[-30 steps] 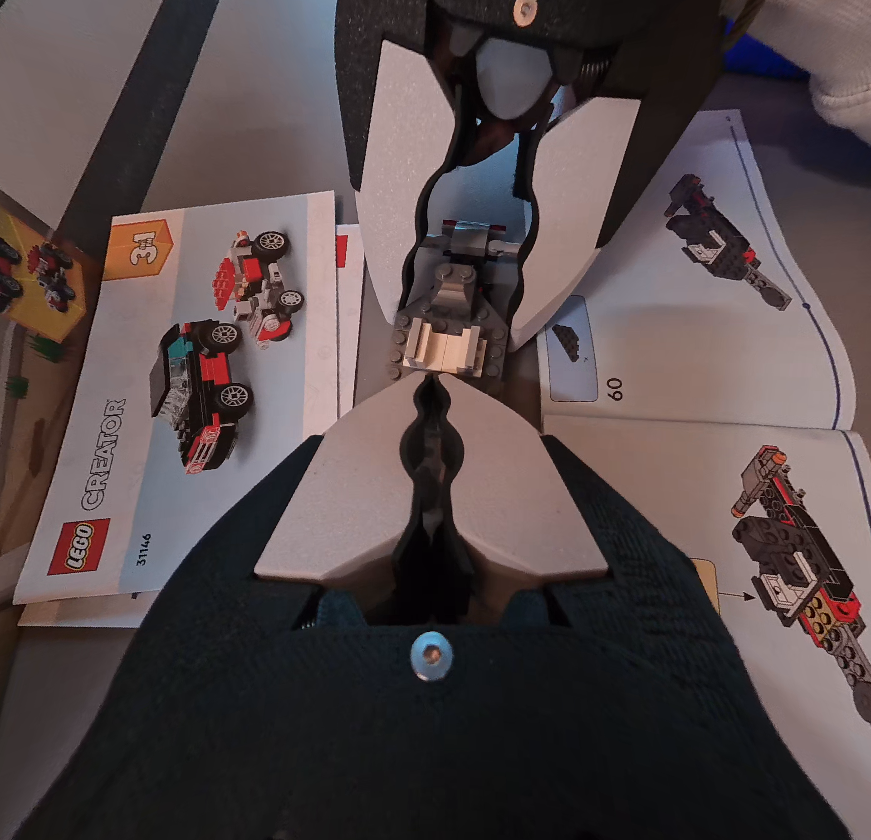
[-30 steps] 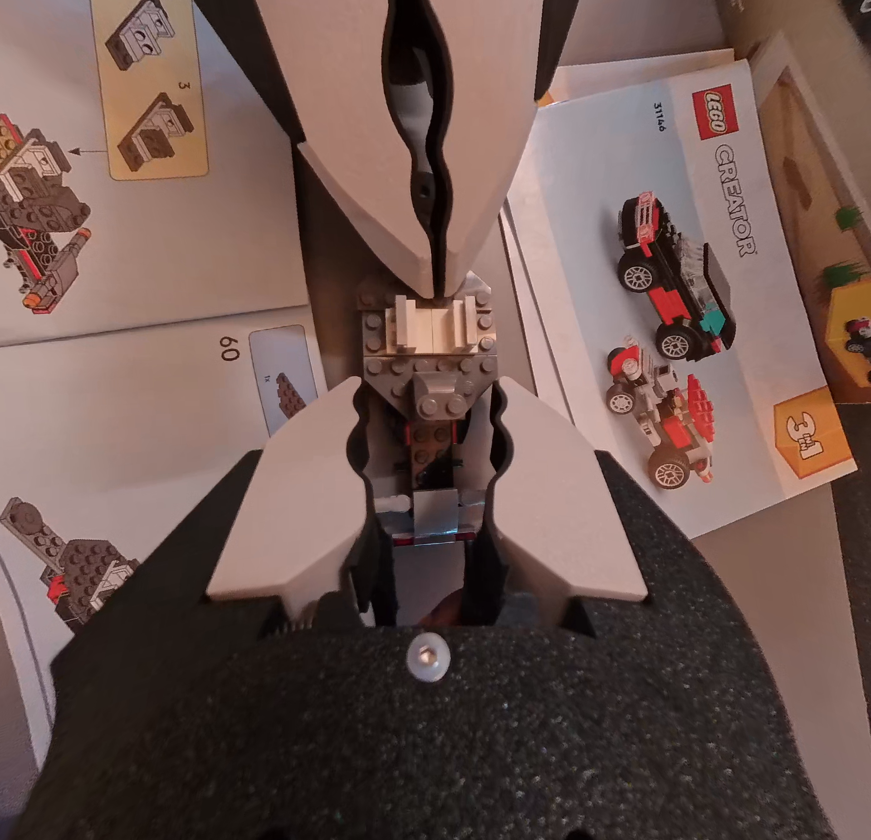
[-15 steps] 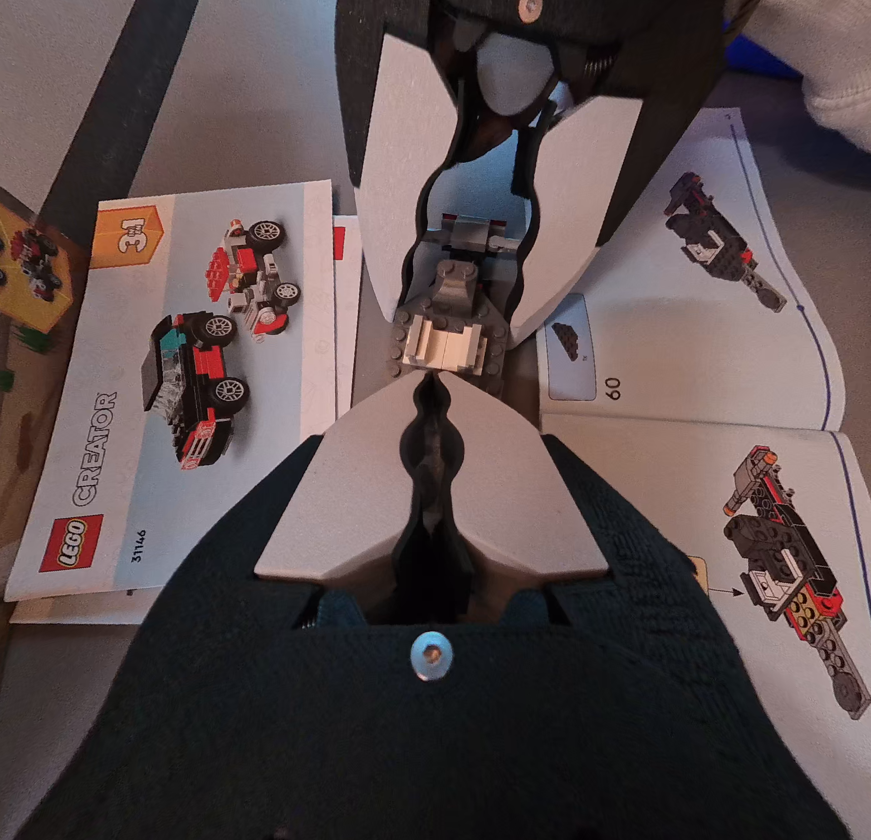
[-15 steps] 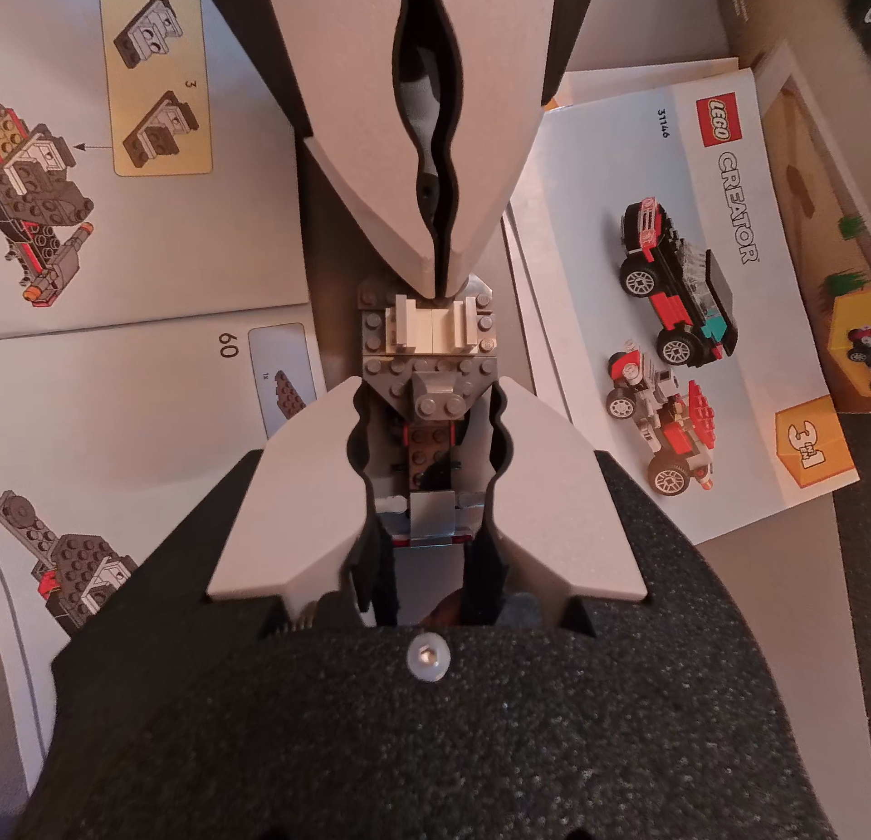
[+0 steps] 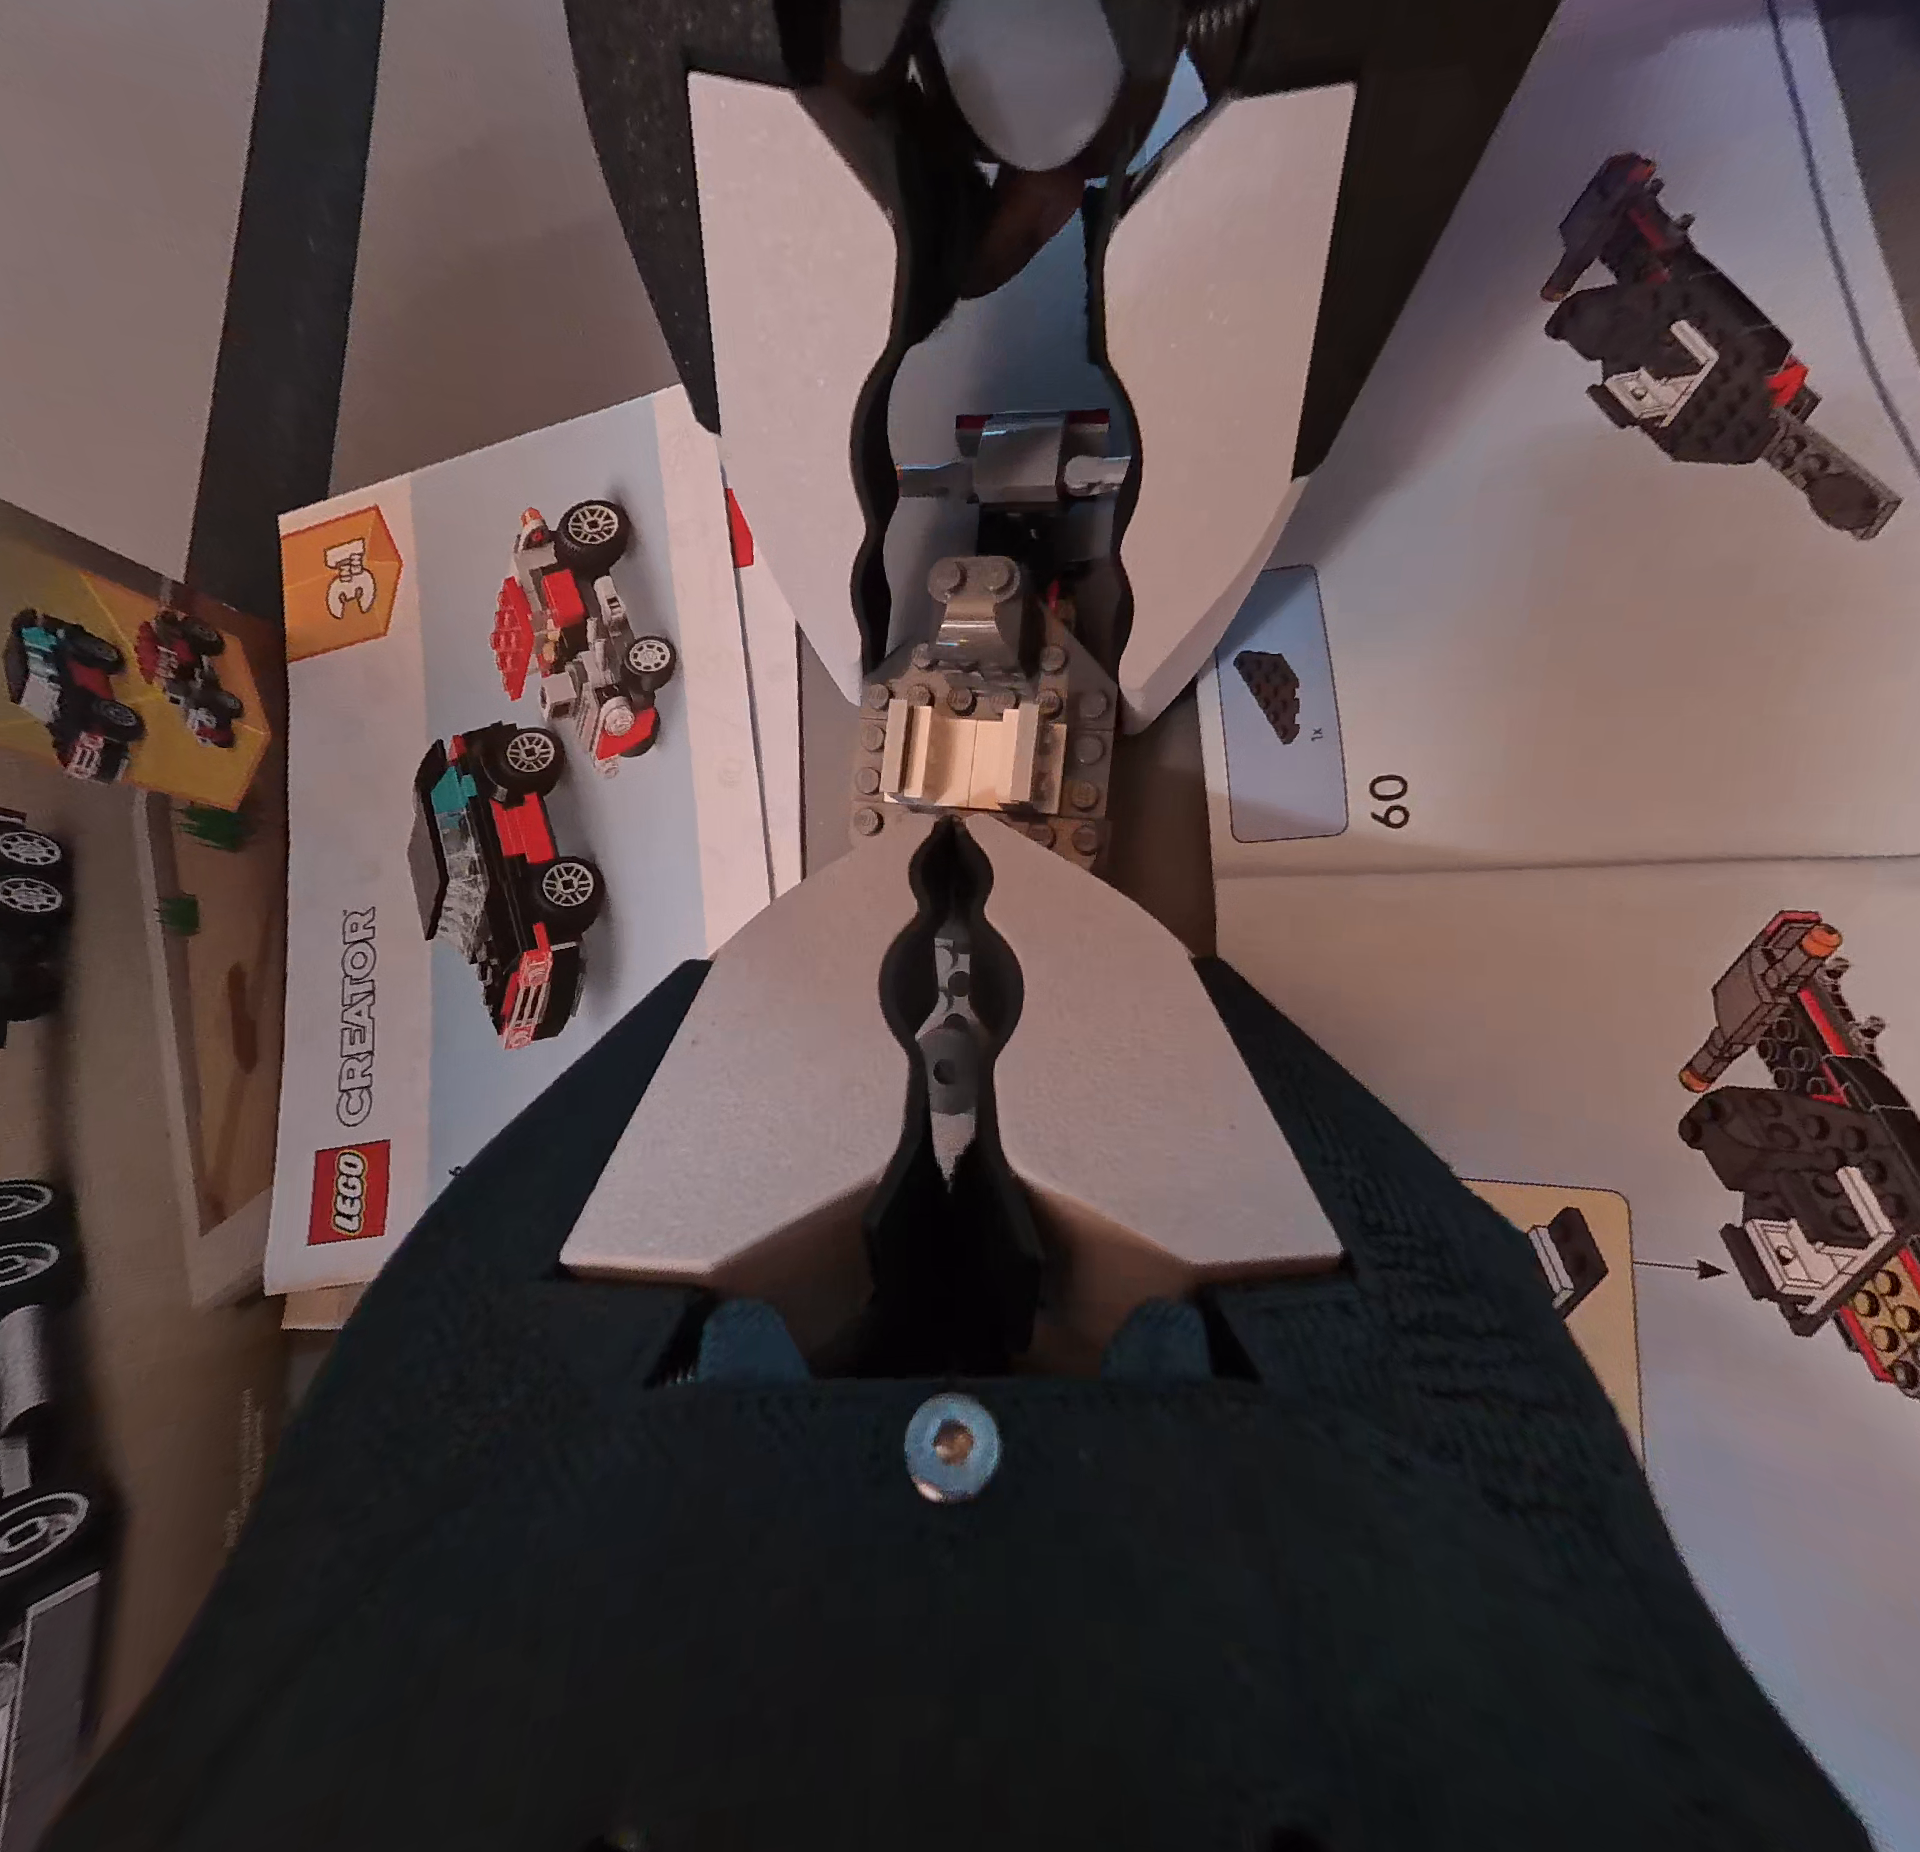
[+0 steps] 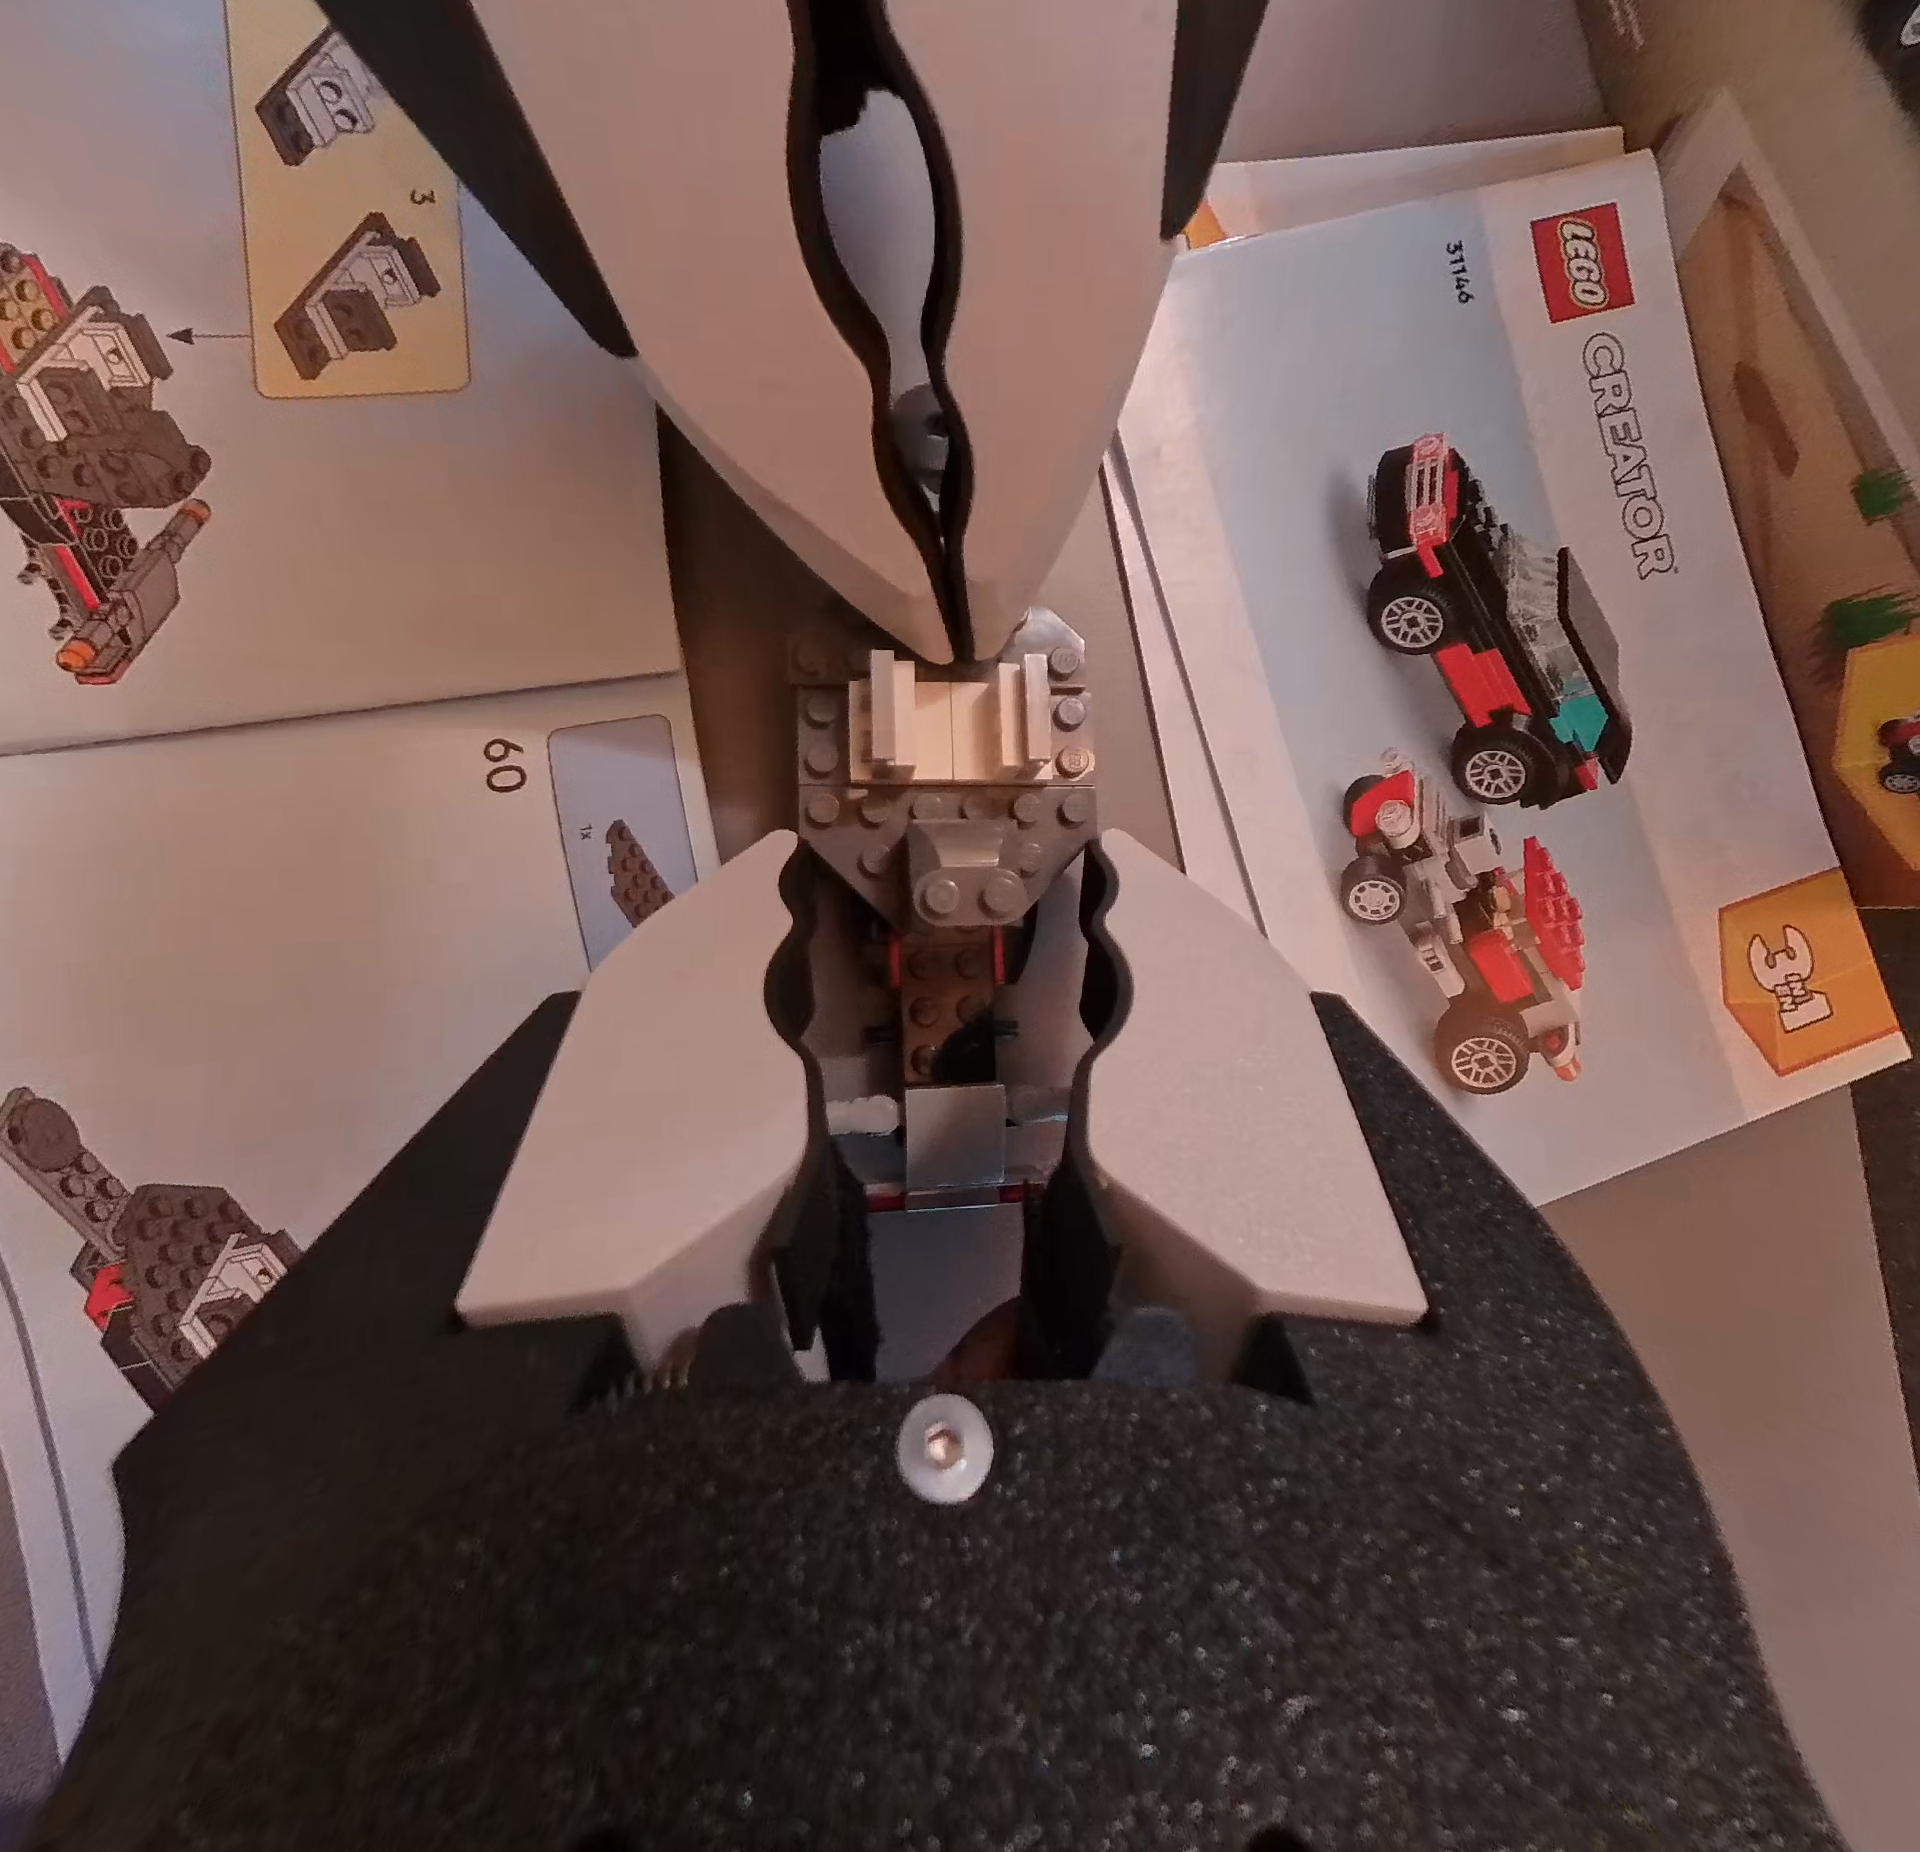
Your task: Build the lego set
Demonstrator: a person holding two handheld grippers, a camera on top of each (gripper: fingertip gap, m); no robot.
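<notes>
The half-built grey, tan and red brick model point(image 6: 940, 867) sat between the two grippers, over the strip of tabletop point(image 6: 748, 836) between an open instruction booklet point(image 6: 312, 867) and a closed booklet with cars on its cover point(image 6: 1455, 659). The right gripper point(image 6: 940, 903) had its jaws part open around the model's narrow rear, gripping its sides. The left gripper point(image 5: 951, 836) had its jaws closed on a small grey piece point(image 5: 948, 1054), tips touching the model's tan front block.
</notes>
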